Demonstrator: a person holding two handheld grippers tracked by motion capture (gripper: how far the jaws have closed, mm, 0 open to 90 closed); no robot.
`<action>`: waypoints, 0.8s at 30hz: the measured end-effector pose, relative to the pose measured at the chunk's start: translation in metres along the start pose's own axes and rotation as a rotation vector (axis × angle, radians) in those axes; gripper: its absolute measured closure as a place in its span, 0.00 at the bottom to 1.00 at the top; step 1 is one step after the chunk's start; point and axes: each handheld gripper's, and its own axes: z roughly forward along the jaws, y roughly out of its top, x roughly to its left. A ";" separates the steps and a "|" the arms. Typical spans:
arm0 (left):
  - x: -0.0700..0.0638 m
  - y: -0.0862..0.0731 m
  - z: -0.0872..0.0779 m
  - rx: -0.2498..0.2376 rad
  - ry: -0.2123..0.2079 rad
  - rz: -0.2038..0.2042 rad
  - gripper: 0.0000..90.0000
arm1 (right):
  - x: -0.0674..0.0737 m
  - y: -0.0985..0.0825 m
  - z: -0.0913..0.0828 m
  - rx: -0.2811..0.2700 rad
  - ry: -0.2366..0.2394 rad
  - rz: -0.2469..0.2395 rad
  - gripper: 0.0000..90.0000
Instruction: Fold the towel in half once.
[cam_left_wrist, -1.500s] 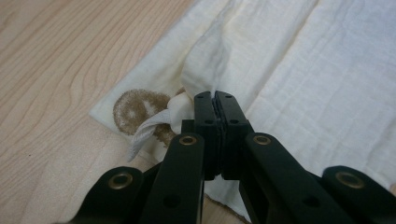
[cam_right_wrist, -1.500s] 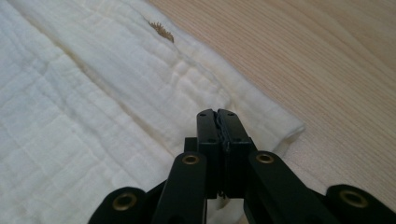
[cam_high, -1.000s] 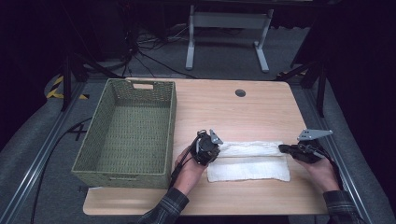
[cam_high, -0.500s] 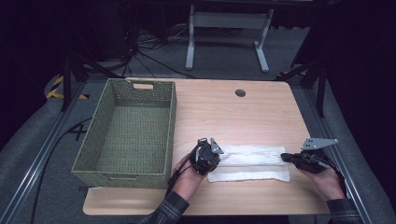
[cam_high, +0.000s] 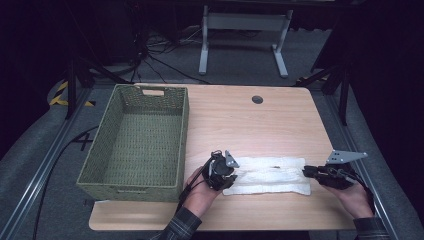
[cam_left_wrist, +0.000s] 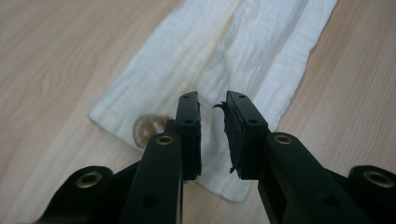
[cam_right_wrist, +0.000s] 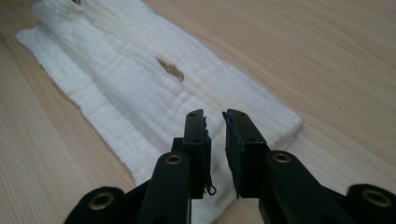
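A white cloth (cam_high: 270, 176), folded into a long strip, lies flat on the wooden table (cam_high: 250, 125) near its front edge. My left gripper (cam_high: 234, 168) is at the strip's left end and my right gripper (cam_high: 306, 172) at its right end. In the left gripper view the jaws stand slightly apart over the cloth (cam_left_wrist: 261, 42), left gripper (cam_left_wrist: 212, 100) holding nothing, beside a round brown stain (cam_left_wrist: 147, 130). In the right gripper view the cloth (cam_right_wrist: 116, 74) runs away from the right gripper (cam_right_wrist: 214, 116), whose jaws are also apart and empty. A small brown mark (cam_right_wrist: 170, 70) shows along the fold.
A green woven basket (cam_high: 130, 190) stands on the table's left part, close to my left hand. A round cable hole (cam_high: 257, 99) sits at the table's far edge. A grey metal stand (cam_high: 245, 22) is on the floor beyond.
Both grippers have drawn back a little toward the table's front edge, the right one also shifting left. The cloth lies about where it was.
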 end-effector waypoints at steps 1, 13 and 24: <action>0.002 0.003 -0.001 -0.004 0.003 -0.003 0.86 | -0.001 0.002 0.000 -0.007 -0.001 -0.001 0.91; 0.034 0.023 0.046 0.067 -0.031 -0.038 0.99 | -0.018 0.024 0.049 0.067 0.039 -0.010 1.00; 0.020 0.015 0.043 0.078 -0.077 -0.008 0.99 | -0.010 0.013 0.047 0.102 0.069 -0.018 1.00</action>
